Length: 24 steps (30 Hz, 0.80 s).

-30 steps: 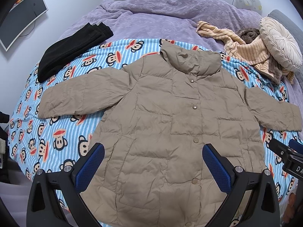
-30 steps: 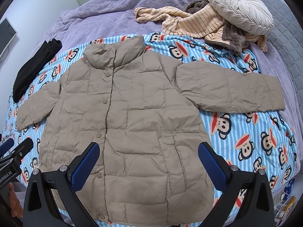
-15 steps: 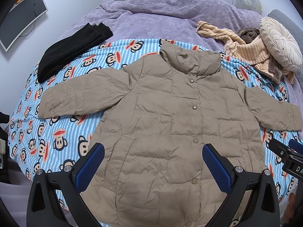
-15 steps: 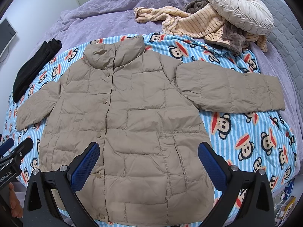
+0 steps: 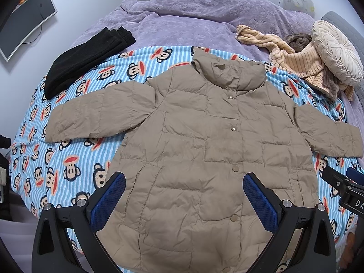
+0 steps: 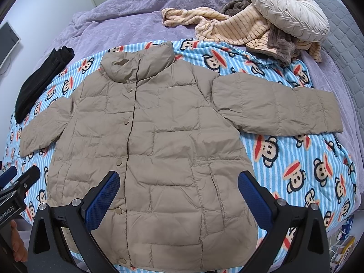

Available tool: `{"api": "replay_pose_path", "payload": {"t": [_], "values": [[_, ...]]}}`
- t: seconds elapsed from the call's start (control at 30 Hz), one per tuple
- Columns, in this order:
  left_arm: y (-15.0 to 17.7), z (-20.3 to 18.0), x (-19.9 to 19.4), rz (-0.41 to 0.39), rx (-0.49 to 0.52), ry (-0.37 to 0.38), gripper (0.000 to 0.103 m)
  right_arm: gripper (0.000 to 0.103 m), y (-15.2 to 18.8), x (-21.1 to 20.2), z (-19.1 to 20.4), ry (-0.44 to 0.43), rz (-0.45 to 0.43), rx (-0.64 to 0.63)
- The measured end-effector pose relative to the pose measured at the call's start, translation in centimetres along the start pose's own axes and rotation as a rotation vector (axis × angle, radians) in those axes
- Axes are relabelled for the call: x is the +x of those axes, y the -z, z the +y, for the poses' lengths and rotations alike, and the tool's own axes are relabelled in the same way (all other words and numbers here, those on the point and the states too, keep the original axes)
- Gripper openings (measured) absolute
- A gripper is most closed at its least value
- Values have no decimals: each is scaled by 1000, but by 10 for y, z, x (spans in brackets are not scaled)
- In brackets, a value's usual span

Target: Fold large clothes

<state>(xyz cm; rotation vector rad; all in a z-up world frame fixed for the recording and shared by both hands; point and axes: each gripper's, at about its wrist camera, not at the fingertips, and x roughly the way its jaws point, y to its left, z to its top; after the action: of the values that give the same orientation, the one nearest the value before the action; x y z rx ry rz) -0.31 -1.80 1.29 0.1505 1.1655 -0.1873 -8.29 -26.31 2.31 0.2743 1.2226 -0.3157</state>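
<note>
Bedroom setting: one bed (image 5: 182,22) under a purple quilt, with one blue-striped monkey-print blanket (image 5: 68,163) spread across its near half. One tan quilted puffer jacket (image 5: 204,141) lies flat, front up, on the blanket, snapped shut, collar toward the far edge and hem at the near edge, both sleeves stretched out sideways. One folded black garment (image 5: 84,56) sits at the blanket's far left corner. One heap of striped cream and brown cloth (image 6: 238,29) lies at the far right, with one round pleated cushion (image 6: 289,9) resting on it.

Left gripper (image 5: 184,200) and right gripper (image 6: 179,198) both hover above the jacket's hem, fingers spread wide, holding nothing.

Only the left wrist view shows the full wall monitor (image 5: 25,20) and a round clock (image 5: 298,0). Only the right wrist view shows a hand (image 6: 18,248) at the lower left and a door handle at the top.
</note>
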Motion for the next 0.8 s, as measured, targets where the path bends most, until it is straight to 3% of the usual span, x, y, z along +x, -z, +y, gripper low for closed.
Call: {"api": "replay_pose_path", "payload": {"t": [0.8], "values": [[0,9,7,6,9,28,103,103,8,2,15,13,0,12]]}}
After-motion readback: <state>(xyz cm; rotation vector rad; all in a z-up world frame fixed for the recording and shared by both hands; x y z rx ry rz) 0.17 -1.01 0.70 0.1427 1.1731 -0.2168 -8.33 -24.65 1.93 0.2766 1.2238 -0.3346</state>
